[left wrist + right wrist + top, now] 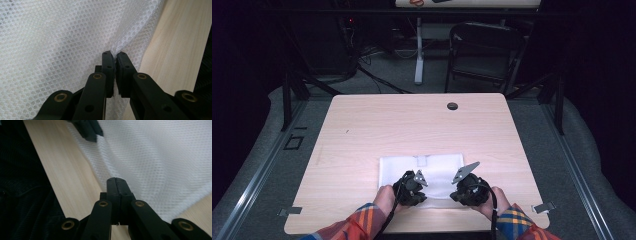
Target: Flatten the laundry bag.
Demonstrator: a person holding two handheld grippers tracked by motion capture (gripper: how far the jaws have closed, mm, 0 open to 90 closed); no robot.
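Plaid-sleeved forearms enter the high view at six o'clock, each hand carrying a black two-jaw gripper. Left gripper has its jaws pressed together on a pinch of the white mesh fabric sheet at its near edge; right gripper, toward three o'clock of it, pinches the same edge, jaws shut tight. That sheet lies on the pale wooden counter, near its six o'clock side.
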